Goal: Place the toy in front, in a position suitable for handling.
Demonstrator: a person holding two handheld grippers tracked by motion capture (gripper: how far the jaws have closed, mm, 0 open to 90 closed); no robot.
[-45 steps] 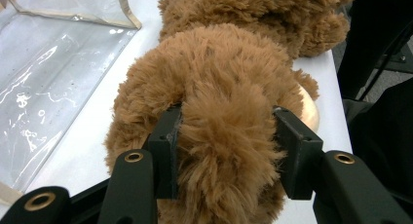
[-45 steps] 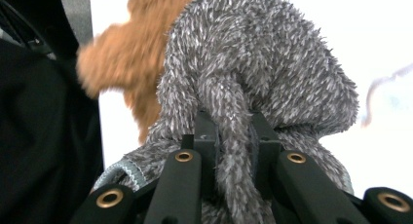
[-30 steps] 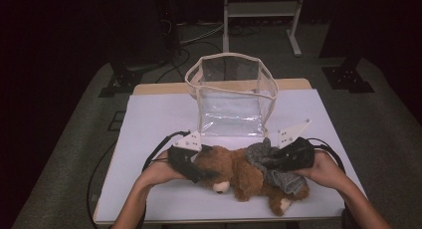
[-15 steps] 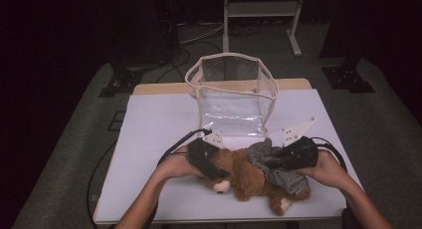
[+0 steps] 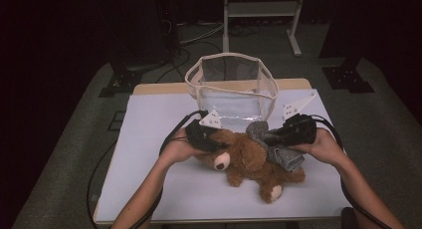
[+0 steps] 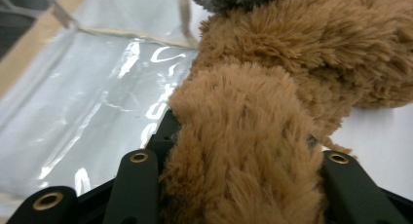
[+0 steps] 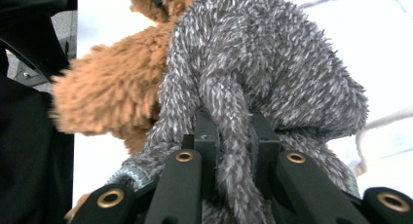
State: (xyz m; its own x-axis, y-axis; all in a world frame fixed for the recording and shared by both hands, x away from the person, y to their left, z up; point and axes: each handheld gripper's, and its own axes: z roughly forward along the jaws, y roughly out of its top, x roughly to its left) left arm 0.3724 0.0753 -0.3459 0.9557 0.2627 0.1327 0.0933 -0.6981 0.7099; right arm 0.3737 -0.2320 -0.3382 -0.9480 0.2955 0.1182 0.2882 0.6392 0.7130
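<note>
Both forearms reach in from table's [image 5: 149, 189] near edge. Left gripper [image 5: 203, 134], jaws clamped on teddy bear's [image 5: 249, 162] brown limb; right gripper [image 5: 293, 132] pinching its grey garment [image 5: 278, 152]. Bear lies mid-table, just before clear bag [image 5: 234, 92].

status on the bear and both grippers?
Left hand-held gripper shut on brown teddy bear. Right hand-held gripper shut on grey fuzzy cloth worn by it. Clear bag open just behind; nothing between.

Brown teddy bear [image 5: 251, 162], grey garment [image 5: 278, 147]
</note>
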